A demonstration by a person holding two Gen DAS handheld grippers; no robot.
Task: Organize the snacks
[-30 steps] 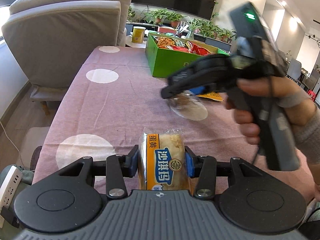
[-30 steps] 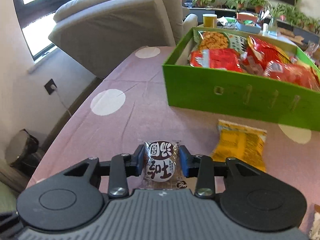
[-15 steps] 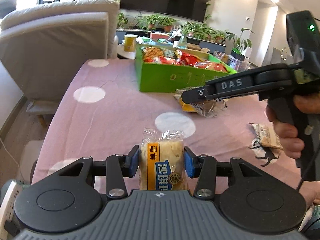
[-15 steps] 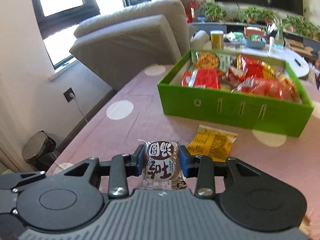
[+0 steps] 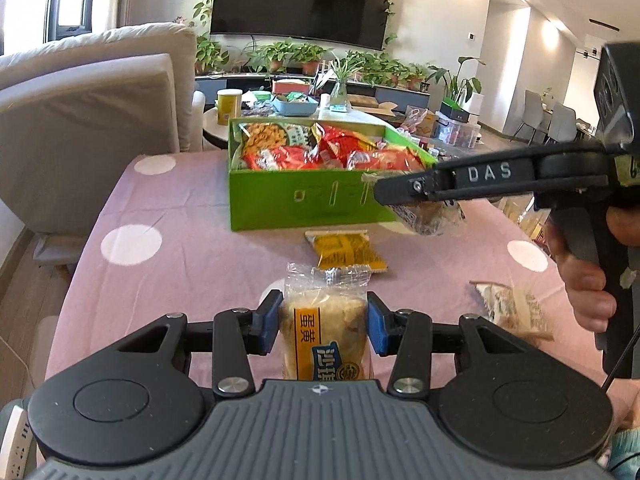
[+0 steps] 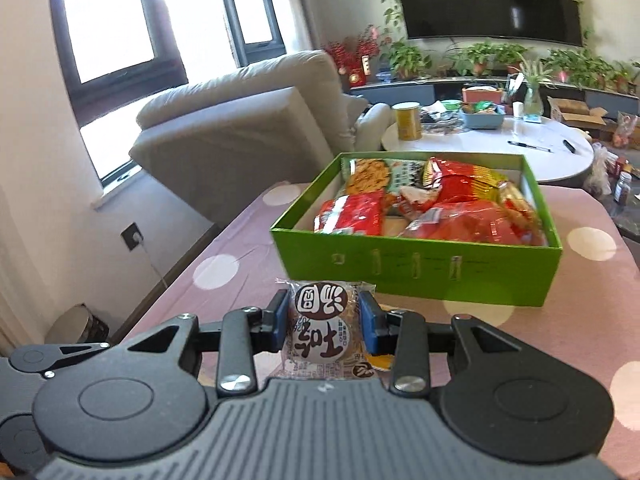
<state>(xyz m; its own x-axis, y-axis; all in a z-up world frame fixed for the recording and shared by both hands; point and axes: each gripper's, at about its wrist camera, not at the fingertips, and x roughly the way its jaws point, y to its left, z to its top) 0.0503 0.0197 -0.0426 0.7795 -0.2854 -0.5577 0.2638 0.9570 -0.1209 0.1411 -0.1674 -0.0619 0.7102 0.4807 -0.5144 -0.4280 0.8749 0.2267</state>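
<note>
One pink dotted tablecloth [image 5: 192, 216]; one green box [image 6: 416, 268] holding several snack bags. Left gripper [image 5: 323, 322] pinches one egg-yolk cake pack [image 5: 324, 336]; right gripper [image 6: 324, 322] pinches one round biscuit pack [image 6: 322, 330], both above the cloth. One yellow packet [image 5: 346, 250] lies before the box.

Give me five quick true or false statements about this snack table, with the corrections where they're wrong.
1. The left gripper is clamped on a yellow-labelled pastry pack. True.
2. The right gripper is empty. False: it holds a round brown-labelled cake pack.
3. The green box already holds red snack bags. True.
4. The green box is closed with a lid. False: it is open on top.
5. A yellow snack bag lies inside the box. False: it lies on the tablecloth in front of the box.
</note>
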